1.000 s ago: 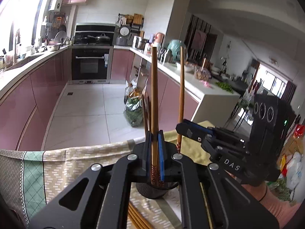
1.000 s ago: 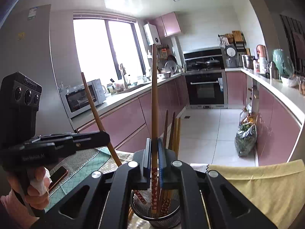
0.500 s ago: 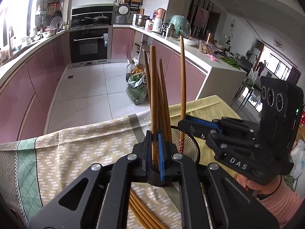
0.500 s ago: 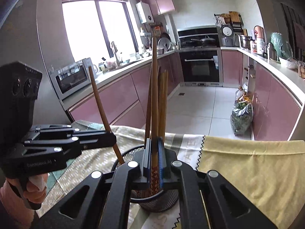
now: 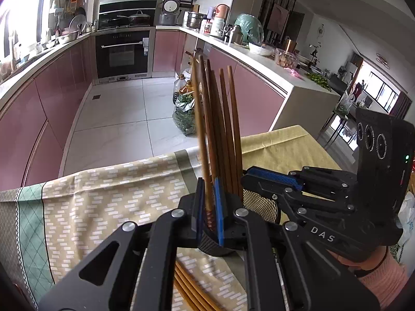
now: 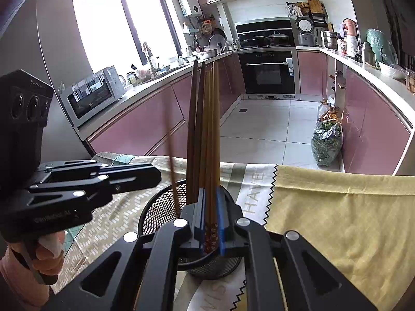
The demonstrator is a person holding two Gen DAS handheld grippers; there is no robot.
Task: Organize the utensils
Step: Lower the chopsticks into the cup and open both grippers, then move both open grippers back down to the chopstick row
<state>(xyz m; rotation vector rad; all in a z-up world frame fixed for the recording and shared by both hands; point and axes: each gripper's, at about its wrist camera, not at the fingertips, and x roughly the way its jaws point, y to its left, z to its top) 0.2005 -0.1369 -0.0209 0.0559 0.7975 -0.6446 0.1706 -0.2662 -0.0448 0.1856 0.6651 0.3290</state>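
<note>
Chopsticks (image 5: 223,129) stand bundled and nearly upright in a black mesh holder (image 6: 160,204) on the tabletop, near its far edge. We see the left gripper (image 5: 208,212) nearly closed, its blue pads pinching one brown chopstick (image 5: 201,129) whose lower end sits inside the holder. In the right wrist view this stick looks blurred, so we cannot say if it rests on the bottom. The right gripper (image 6: 210,223) has a patterned-tip chopstick (image 6: 211,228) between its pads over the holder's near rim; its jaws are opening, and we judge the pads just off the stick, though the gap is too narrow to be sure.

Each gripper crowds the other's view: the right one reaches in from the right in the left wrist view, its fingers just beside the holder, a hand in a pink sleeve (image 5: 384,277) beneath it. More loose chopsticks (image 5: 192,287) lie flat on the cloth at the near edge, under the left gripper's frame.

Surface: a patterned tan cloth (image 5: 103,194) with a green border toward the left edge, and a yellow cloth (image 6: 337,220) over the right side. Beyond the far edge we note a tiled floor, a bag of greens (image 6: 325,140), pink cabinets, a built-in oven (image 6: 268,70), a microwave (image 6: 93,93) and a bright window.
</note>
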